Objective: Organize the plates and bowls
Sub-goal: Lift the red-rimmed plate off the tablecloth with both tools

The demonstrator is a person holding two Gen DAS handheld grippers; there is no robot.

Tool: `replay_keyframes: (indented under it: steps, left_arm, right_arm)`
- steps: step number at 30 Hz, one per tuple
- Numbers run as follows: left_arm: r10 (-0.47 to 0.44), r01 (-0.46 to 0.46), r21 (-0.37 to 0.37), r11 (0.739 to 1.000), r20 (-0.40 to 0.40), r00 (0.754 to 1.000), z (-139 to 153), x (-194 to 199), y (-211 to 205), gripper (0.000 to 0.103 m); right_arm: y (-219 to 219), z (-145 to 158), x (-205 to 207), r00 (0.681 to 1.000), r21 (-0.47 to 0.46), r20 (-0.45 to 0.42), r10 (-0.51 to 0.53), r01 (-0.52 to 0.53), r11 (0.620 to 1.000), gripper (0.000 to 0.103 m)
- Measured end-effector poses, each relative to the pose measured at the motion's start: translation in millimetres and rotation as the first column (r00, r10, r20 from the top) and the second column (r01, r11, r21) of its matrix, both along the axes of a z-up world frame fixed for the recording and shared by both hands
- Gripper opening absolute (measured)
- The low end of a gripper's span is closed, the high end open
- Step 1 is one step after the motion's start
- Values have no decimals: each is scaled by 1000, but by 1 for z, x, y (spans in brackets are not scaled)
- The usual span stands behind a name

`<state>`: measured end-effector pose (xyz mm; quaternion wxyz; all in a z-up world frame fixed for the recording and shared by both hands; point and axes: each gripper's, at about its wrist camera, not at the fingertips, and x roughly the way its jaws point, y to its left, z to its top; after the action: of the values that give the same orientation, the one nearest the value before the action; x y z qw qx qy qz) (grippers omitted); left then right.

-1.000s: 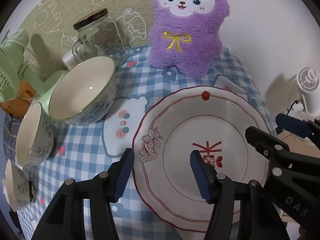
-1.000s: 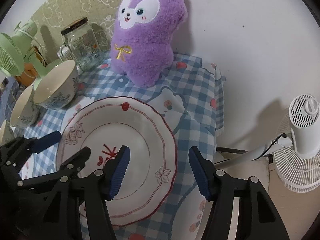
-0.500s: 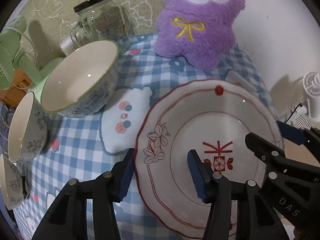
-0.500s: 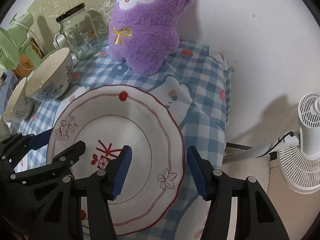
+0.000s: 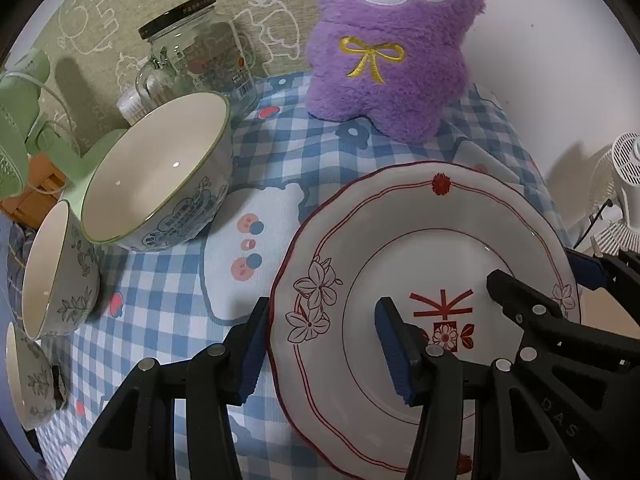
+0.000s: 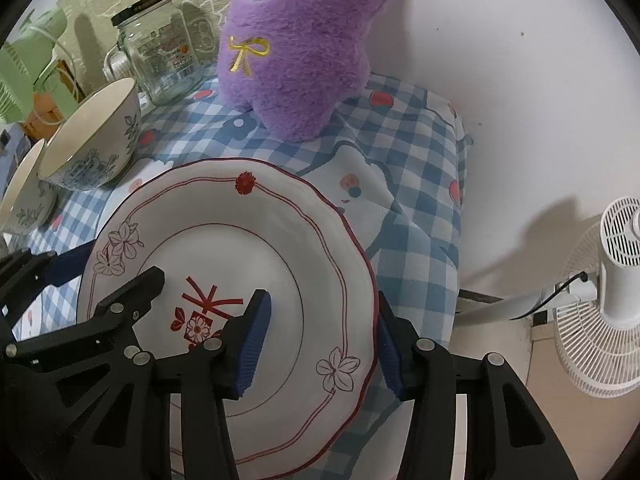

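A white plate with red flower trim (image 5: pixel 404 236) lies on the blue checked tablecloth (image 5: pixel 280 168). My left gripper (image 5: pixel 320 344) is open and straddles the plate's left rim, one finger outside, one over the plate. My right gripper (image 6: pixel 320 340) is open and straddles the plate (image 6: pixel 224 220) at its right rim. A large bowl with blue flowers (image 5: pixel 160 172) stands left of the plate. Two smaller bowls (image 5: pixel 56 272) stand further left.
A purple plush toy (image 5: pixel 392 48) stands behind the plate. A glass jar with a black lid (image 5: pixel 196 52) and a green desk fan (image 5: pixel 24 112) are at the back left. A white floor fan (image 6: pixel 608 288) stands beyond the table's right edge.
Both grippers have moved forward and down onto the plate, so each now has the rim between its open fingers. The plate has not moved.
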<state>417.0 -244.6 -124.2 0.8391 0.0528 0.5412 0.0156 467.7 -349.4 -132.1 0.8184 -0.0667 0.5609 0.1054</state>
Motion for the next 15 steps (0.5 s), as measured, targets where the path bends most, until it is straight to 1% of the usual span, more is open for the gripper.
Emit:
replay_keyframes:
  steps: [9,10,12,13,14,15]
  left_arm:
    - [-5,5,21,1000,-8,1000,-1,-2,-2,53]
    - [-2,3,19,1000,-13,1000,-1,-3,-2,51]
    - [2,-1,33,999,-16,1000,-1,-7,-1,44]
    - [6,-6,33,999,-20,1000,0,-8,-1,43]
    - [13,-12,31,999,-24,1000,1,-10,0,41]
    - [15,-14,38,999,-23,1000,1,-10,0,40]
  right_arm:
    - [-1,0,0,1000,4,-15,-22,22,1000,53]
    - [-1,0,-1,999,7,-20,-25,25,1000,53]
    - [-3,2,-4,999,1,-19,-30,30,1000,49]
    - [-4,2,-5,999,0,-18,-35,35,999,46]
    - [-6,3,-7,999,1,-17,-42,42,999,44]
    - [-7,3,-8,999,3,-20,-50,50,999,44]
